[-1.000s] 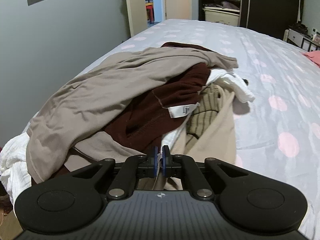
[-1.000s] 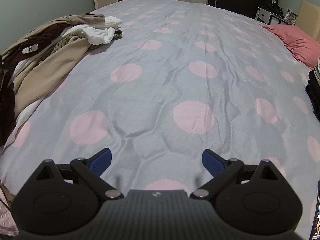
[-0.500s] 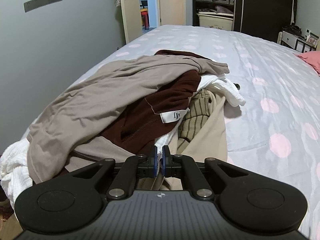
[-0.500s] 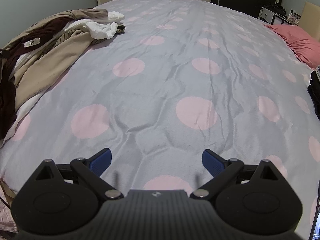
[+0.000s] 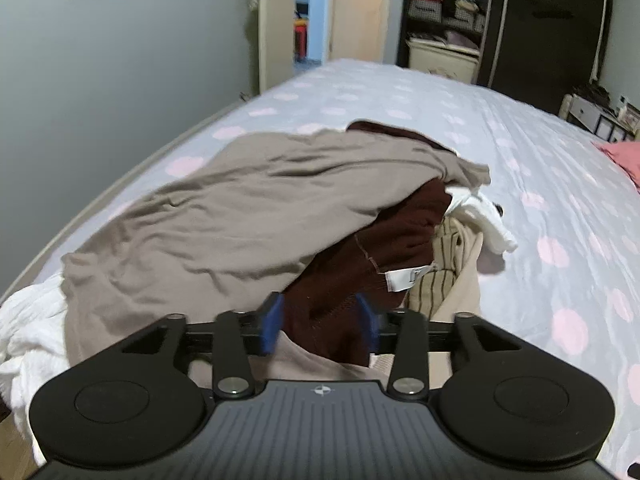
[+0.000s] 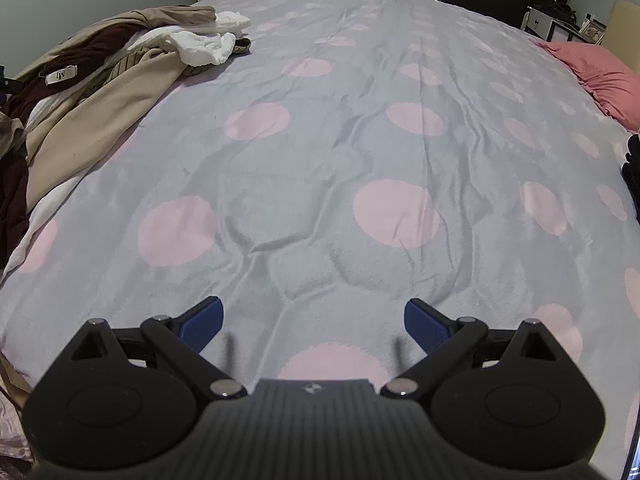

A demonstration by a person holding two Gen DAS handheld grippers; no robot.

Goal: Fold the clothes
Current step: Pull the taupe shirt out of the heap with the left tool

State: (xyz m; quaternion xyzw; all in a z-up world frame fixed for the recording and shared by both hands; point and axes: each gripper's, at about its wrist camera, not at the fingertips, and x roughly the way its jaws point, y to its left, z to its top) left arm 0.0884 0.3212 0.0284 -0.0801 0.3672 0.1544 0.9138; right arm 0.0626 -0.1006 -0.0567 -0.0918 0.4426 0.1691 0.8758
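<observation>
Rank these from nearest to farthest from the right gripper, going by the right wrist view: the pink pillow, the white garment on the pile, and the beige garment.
From the right gripper:
1. Beige garment, left, at the pile's near edge.
2. White garment, upper left, atop the pile.
3. Pink pillow, far right.

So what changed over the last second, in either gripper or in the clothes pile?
The left gripper was pinched shut on a fold of white cloth; its jaws have just been opening and the cloth is out of them. They now stand apart over the maroon garment, with nothing pressed. The view has shifted slightly. The right gripper stayed wide open over the dotted bedspread, and the pile kept its arrangement.
</observation>
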